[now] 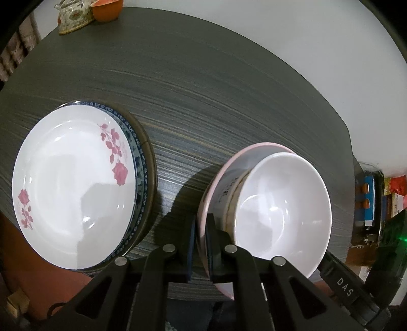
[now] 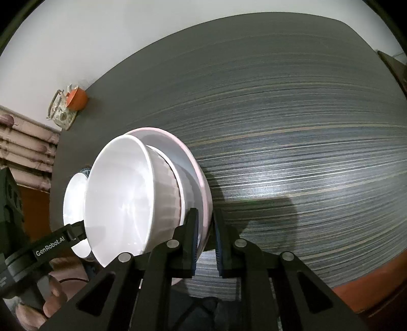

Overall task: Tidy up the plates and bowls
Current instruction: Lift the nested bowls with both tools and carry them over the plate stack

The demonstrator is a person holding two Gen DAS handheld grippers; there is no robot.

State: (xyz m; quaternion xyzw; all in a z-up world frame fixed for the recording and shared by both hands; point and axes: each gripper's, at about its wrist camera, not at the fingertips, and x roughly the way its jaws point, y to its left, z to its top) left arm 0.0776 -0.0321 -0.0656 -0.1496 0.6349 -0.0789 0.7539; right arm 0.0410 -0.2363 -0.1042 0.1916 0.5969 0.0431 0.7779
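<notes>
A pink-rimmed plate (image 1: 223, 168) carries a stack of white bowls (image 1: 282, 208) and is held above the dark table (image 1: 203, 89). My left gripper (image 1: 201, 244) is shut on the plate's near rim. My right gripper (image 2: 206, 242) is shut on the opposite rim of the same plate (image 2: 201, 178), with the bowls (image 2: 122, 193) to its left. A white plate with pink roses (image 1: 73, 188) lies on a blue-patterned plate (image 1: 138, 157) at the left of the table. It shows partly behind the bowls in the right wrist view (image 2: 72, 198).
An orange bowl (image 1: 106, 10) and a floral teapot (image 1: 73, 17) stand at the table's far corner. The wide striped tabletop (image 2: 305, 152) stretches to the right. Cluttered boxes (image 1: 376, 203) stand past the right edge.
</notes>
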